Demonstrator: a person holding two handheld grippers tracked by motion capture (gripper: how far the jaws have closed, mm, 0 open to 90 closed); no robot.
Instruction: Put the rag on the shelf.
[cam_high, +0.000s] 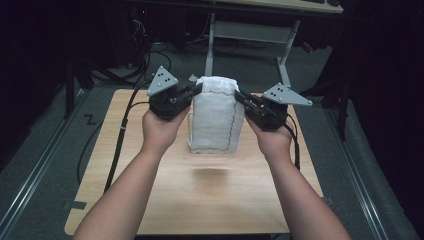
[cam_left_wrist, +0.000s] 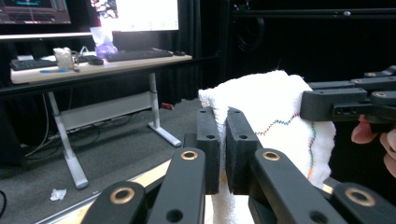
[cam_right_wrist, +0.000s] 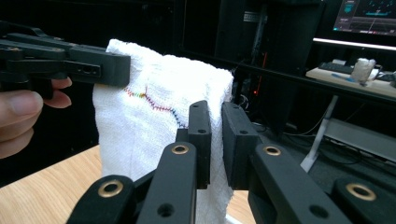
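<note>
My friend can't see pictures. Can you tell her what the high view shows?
Two hands hold a white towel up above a light wooden table, one black gripper pinching each top corner: the left gripper and the right gripper. The towel hangs down, with a thin stitched line running down its right side. Behind the table, the room is dark, with a desk frame and cables.

A white towel (cam_high: 216, 116) hangs upright above the wooden bench (cam_high: 210, 200), held up by its two top corners so it drapes down in a folded, tube-like shape. Its weave is coarse and fluffy. A thin line of multicoloured stitching (cam_right_wrist: 154, 105) runs along its edge, curving down one side. Its lower end reaches down close to the bench; whether it touches cannot be told.
</note>
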